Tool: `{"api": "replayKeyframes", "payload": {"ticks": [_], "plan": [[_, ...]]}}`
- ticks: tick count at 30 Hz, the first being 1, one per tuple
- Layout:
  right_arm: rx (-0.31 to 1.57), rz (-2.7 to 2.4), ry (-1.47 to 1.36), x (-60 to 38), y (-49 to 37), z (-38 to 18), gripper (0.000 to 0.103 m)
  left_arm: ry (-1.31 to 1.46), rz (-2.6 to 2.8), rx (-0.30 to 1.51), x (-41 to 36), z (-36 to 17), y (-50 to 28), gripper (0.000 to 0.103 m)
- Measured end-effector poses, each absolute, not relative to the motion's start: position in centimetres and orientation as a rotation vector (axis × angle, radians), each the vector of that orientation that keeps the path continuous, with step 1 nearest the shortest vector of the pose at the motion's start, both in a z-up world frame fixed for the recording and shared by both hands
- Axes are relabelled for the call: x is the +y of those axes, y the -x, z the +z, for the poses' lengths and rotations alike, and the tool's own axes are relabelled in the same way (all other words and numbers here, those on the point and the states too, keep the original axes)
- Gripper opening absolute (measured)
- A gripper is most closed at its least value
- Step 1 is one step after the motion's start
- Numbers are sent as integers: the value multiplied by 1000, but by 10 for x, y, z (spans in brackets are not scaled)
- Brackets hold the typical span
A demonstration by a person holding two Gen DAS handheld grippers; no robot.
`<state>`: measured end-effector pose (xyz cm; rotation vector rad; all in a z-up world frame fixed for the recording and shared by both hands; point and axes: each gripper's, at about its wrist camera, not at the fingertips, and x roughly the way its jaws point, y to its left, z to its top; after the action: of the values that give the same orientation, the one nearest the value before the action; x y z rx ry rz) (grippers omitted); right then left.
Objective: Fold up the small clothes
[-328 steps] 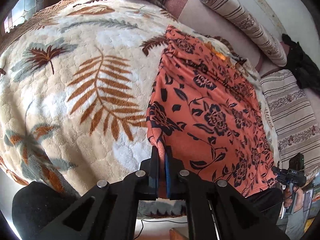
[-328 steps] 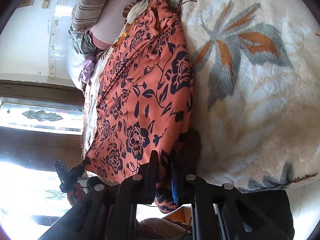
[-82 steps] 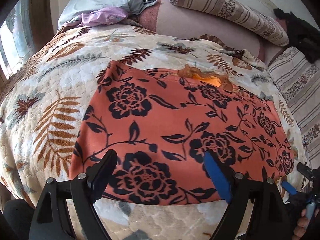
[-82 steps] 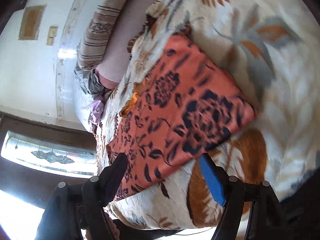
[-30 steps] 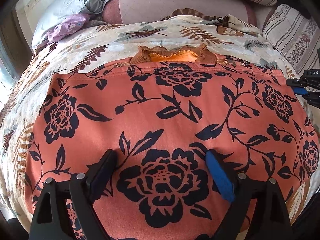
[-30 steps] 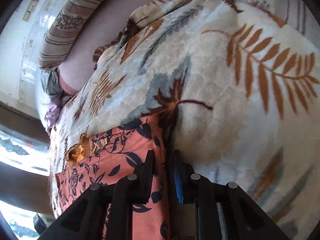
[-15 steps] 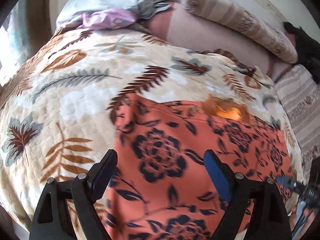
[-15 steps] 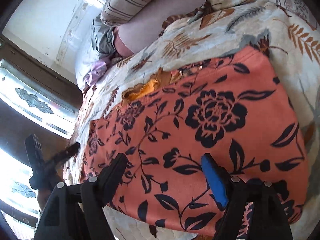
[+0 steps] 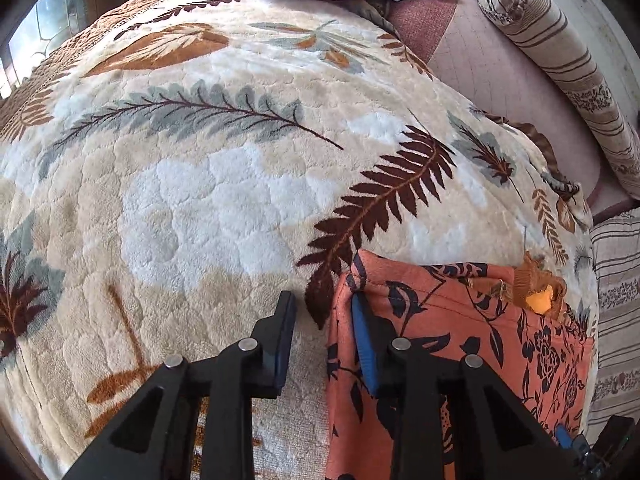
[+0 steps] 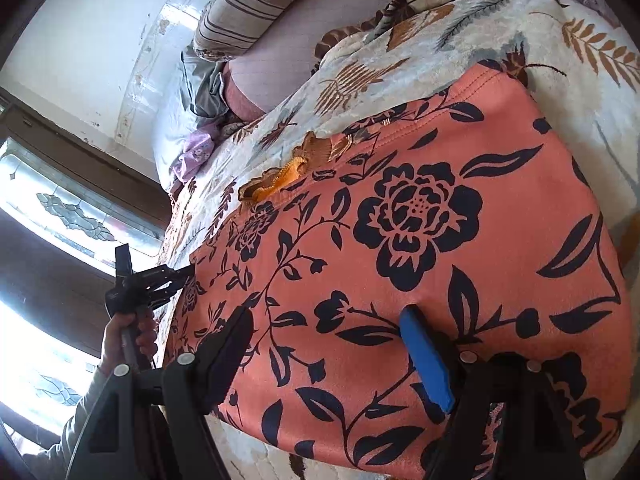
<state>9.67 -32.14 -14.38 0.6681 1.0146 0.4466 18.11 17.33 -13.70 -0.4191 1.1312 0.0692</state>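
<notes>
Both tongs work at an orange garment (image 10: 420, 240) printed with dark navy flowers and leaves, lying folded flat on a plush, quilted blanket (image 9: 208, 184) patterned with brown and grey ferns. The left gripper (image 9: 324, 336) has just been closing, its jaws narrowed around the garment's stitched corner fold with the blue-padded finger against the cloth and the other over the blanket, though a firm pinch cannot be confirmed; the right gripper (image 10: 328, 344) has just opened and hovers wide above the smooth cloth, holding nothing. A frilly orange trim (image 10: 280, 176) peeks from the far hem, striped bolster pillows (image 9: 560, 60) lie beyond, and no writing is legible.
</notes>
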Motion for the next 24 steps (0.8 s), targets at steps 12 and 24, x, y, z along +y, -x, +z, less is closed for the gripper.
{"api": "replayKeyframes", "payload": {"ticks": [12, 24], "plan": [[982, 384, -821, -363, -98, -130, 79, 129, 36, 964, 111, -66, -65, 66], [979, 378, -939, -349, -12, -113, 79, 112, 52, 1039, 80, -96, 6, 66]]}}
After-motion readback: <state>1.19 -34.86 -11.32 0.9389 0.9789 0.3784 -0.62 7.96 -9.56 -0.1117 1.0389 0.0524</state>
